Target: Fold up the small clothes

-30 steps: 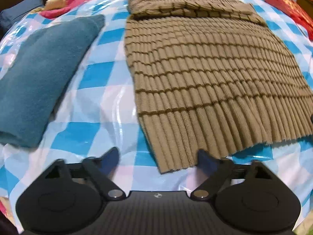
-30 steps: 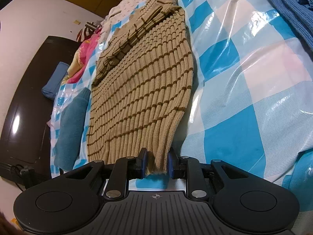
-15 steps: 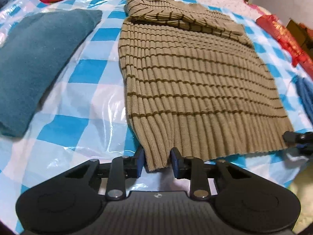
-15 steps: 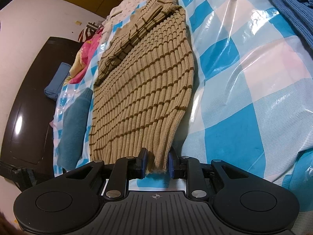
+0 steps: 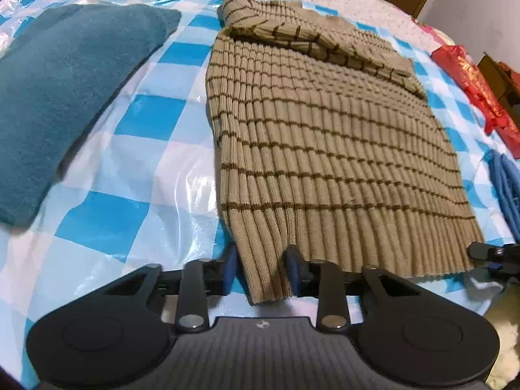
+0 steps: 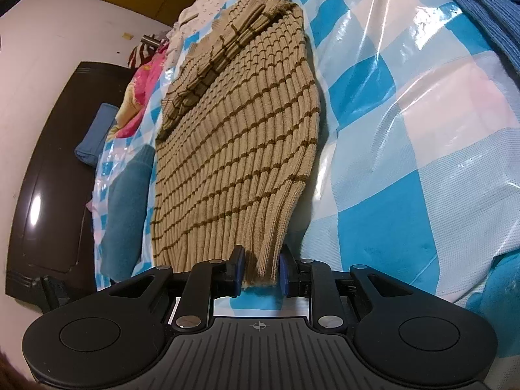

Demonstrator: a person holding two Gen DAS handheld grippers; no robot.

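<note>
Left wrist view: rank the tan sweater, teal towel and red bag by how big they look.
1. tan sweater
2. teal towel, though it sits nearer the frame edge, so the gap is unsure
3. red bag, farther off and partly cut

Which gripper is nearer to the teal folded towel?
Left. The left gripper is closing on the striped sweater's hem corner on the side facing the teal towel; the right gripper grips the opposite hem corner, farther away.

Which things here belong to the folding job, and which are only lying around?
For the job:
- tan striped sweater
- left tongs, closing on its hem corner
- right tongs, gripping the other hem corner

Lying about:
- teal towel
- blue knit
- red packet
- pink cloth
</note>
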